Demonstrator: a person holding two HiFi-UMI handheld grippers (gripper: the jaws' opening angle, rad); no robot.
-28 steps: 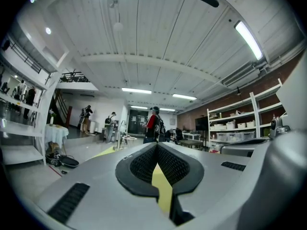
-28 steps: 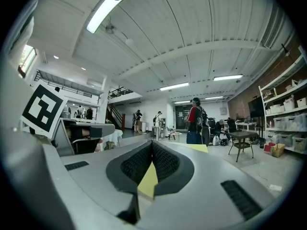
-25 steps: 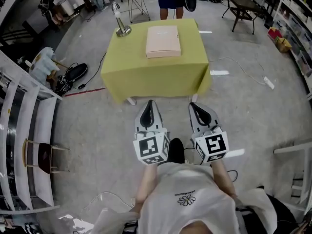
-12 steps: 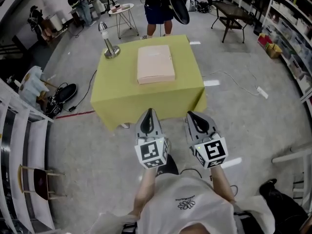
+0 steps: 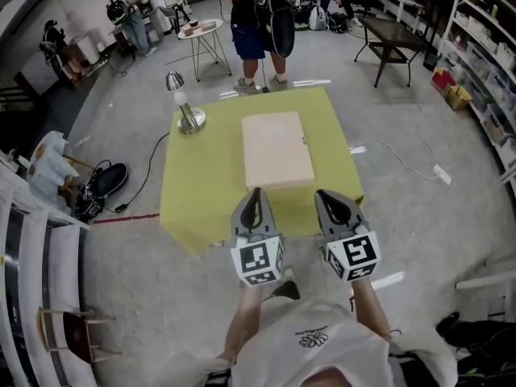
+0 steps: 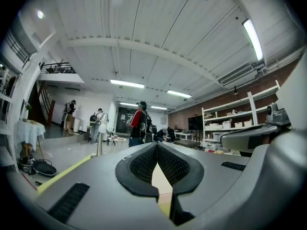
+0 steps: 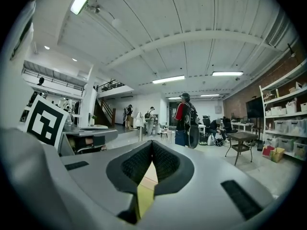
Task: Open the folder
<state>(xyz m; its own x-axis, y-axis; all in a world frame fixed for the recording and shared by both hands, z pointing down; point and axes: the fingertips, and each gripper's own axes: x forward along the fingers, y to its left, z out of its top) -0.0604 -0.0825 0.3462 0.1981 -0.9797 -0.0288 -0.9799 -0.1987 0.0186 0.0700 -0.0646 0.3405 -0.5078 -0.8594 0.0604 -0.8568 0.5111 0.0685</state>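
Observation:
A closed beige folder (image 5: 278, 150) lies flat in the middle of a table under a yellow-green cloth (image 5: 189, 192). My left gripper (image 5: 256, 192) and right gripper (image 5: 322, 193) are held level side by side at the table's near edge, just short of the folder. Both are shut, tips together, with nothing in them. In the left gripper view the left gripper (image 6: 157, 144) shows a sliver of the folder (image 6: 160, 180) behind its pads. The right gripper (image 7: 152, 142) likewise frames the folder (image 7: 149, 172) and the cloth (image 7: 143, 198).
A small metal lamp (image 5: 187, 103) stands on the table's far left corner. A person (image 5: 256, 14) stands just beyond the table. A round side table (image 5: 197, 29) and a dark table (image 5: 397, 32) stand behind, with shelves (image 5: 484, 47) at the right and a white rack (image 5: 40, 240) at the left.
Both grippers have moved forward side by side, from open floor up to the table's near edge. The table and folder now lie much closer. Jaws have stayed shut.

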